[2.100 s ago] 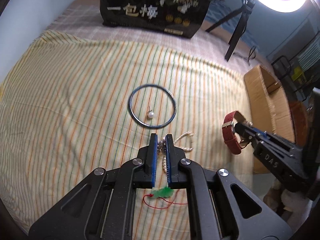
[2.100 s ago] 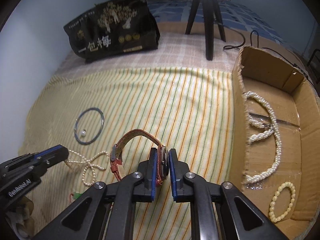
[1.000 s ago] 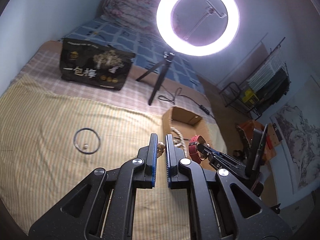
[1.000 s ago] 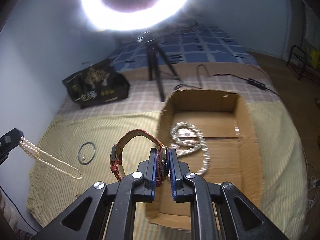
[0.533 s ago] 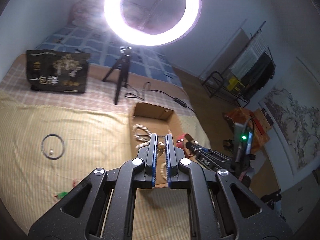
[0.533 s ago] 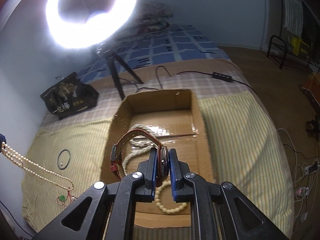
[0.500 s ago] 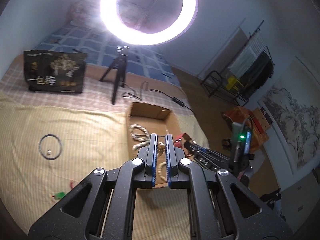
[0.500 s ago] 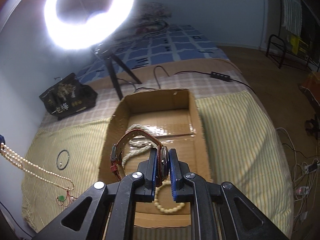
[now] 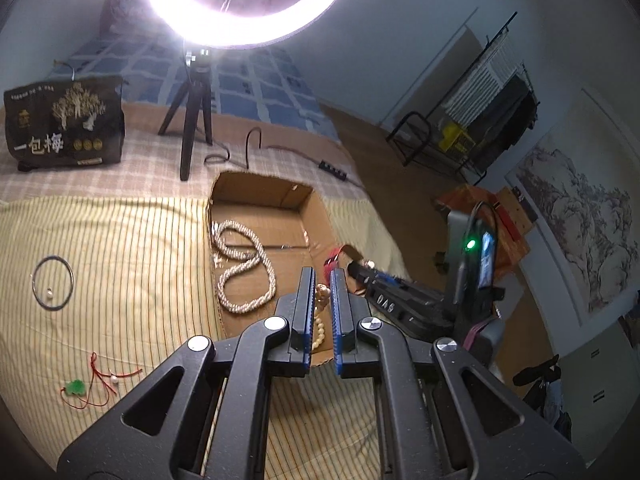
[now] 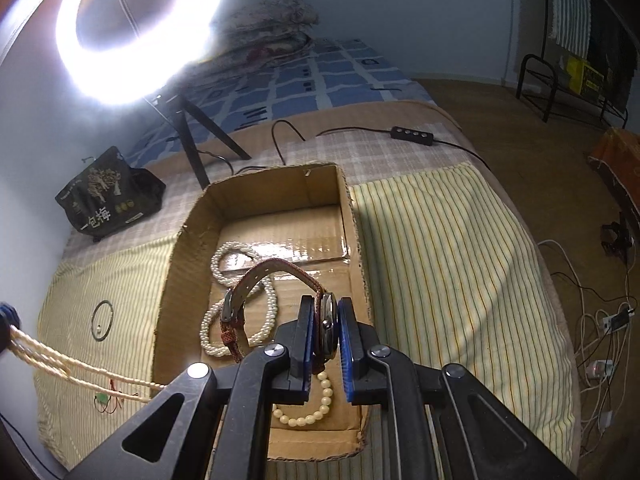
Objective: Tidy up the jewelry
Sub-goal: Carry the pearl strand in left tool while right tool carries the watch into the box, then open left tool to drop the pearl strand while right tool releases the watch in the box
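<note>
Both tools have been carried nearer the cardboard box [image 10: 352, 216]. The watch [image 10: 326, 322] is clamped in the right tool [image 10: 325, 330] above it; the pearl strand [image 10: 60, 360] is gripped by the left tool [image 9: 321, 298].

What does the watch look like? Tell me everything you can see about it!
The watch has a round dark face with a silvery rim and a reddish-brown strap that looks like leather, with a metal buckle. The right gripper pinches its case between blue fingers. The strap arches up and left, its buckle end hanging free. It is held above the cardboard box, touching only the fingers.
</note>
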Available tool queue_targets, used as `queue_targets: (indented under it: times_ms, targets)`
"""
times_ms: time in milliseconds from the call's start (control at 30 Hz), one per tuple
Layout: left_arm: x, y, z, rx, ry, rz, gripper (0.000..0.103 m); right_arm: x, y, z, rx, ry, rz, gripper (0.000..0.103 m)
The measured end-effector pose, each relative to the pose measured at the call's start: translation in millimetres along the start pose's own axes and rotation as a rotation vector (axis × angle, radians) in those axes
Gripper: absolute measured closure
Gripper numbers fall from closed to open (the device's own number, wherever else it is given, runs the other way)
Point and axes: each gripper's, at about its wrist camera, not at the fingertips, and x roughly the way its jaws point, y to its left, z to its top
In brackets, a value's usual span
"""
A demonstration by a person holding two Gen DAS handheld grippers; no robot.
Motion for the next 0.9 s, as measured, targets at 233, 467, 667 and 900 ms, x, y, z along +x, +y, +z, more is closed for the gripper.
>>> queue_targets:
  times_ms: [233,467,667,900]
  targets:
    - [28,10,-12,-0.003,0.069,0.036,0.098,11,-3,0,0.010,0.018,-0.016,0.094]
    - [33,12,-15,0.005,0.084,0.044,0.098,16,-2,0,0.023,0.022,-0.014,0.092]
    - [32,20,-12,-0.027,0.091,0.051,0.093,12,-4,2,0.052,0.001,0.005,0.073]
    - [25,26,-14,0.002,0.076,0.101,0.082,11,-2,2,0.040,0.004,-0.009,0.069]
